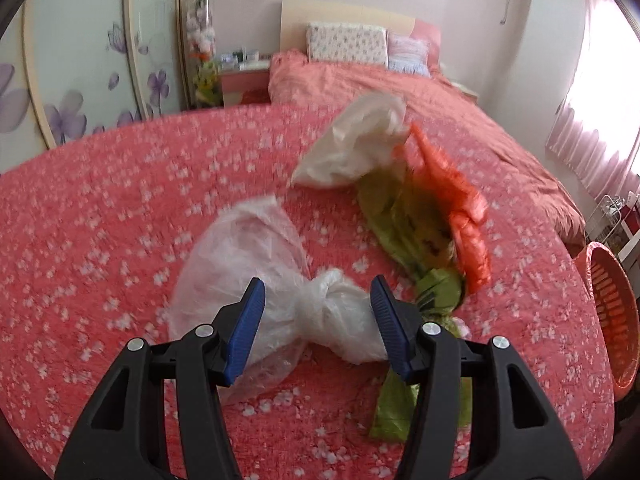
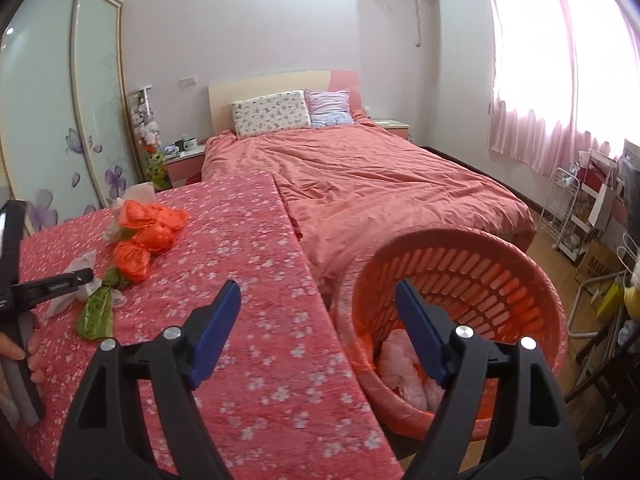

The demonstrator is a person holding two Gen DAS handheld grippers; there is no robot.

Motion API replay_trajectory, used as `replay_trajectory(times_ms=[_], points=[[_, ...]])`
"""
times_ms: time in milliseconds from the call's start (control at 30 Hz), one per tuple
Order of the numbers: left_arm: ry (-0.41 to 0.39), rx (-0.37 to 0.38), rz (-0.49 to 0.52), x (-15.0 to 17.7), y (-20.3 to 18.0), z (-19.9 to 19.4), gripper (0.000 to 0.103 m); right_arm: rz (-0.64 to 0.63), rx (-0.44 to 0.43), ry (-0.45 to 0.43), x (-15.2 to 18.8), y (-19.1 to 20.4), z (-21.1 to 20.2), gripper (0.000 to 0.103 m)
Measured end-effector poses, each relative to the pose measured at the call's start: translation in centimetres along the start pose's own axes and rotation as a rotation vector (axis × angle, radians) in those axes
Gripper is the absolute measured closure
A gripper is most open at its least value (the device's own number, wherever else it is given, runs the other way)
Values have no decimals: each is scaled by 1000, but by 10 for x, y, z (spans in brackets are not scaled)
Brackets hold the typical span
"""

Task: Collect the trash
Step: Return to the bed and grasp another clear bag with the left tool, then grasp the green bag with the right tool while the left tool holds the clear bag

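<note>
Reaching for the clear bag (image 1: pixel 256 280) with the left claw (image 1: pixel 318 324).
Its spread jaws straddle the bag's knotted neck, which runs across between them; motion blur hides any contact. Green bag (image 1: pixel 412 248) and orange bag (image 1: pixel 460 208) lie just right. The right claw (image 2: pixel 318 332), spread and empty, hangs at the basket (image 2: pixel 472 276) rim.

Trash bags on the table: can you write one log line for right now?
left gripper: open around clear bag | right gripper: open, empty, by orange basket | pink bag in basket
</note>
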State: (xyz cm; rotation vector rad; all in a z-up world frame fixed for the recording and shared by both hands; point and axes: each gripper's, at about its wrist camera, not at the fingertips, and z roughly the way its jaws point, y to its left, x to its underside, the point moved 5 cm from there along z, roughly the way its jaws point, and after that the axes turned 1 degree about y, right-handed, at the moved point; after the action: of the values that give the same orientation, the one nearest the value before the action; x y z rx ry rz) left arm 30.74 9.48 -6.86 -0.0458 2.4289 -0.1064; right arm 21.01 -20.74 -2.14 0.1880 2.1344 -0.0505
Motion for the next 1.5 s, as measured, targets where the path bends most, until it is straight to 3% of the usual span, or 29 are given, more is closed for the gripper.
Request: replay_trajectory(times_ms=[133,300,633,900,1133,1367,1500], points=[[11,50,-14,6,-2,-4,68,-18,-10,1,0,12,0,25],[-7,55,1,10,-3,-12,84,-23,-43,10,0,29,1,25],[-108,-10,-36,3,48,-44,86,-89,-131,12,-6,83,1,25],[-193,-91,-42,0,97,-76,86,-142,-252,62,-8,158,16,27],[-227,-107,-55,3,120,-88,86,-203,-306,177,5,222,50,52],[-230,-87,-77,9,134,-91,86,-187,-255,297,17,246,89,62],[-227,-79,-85,13,137,-90,86,-177,-251,349,26,242,97,87]])
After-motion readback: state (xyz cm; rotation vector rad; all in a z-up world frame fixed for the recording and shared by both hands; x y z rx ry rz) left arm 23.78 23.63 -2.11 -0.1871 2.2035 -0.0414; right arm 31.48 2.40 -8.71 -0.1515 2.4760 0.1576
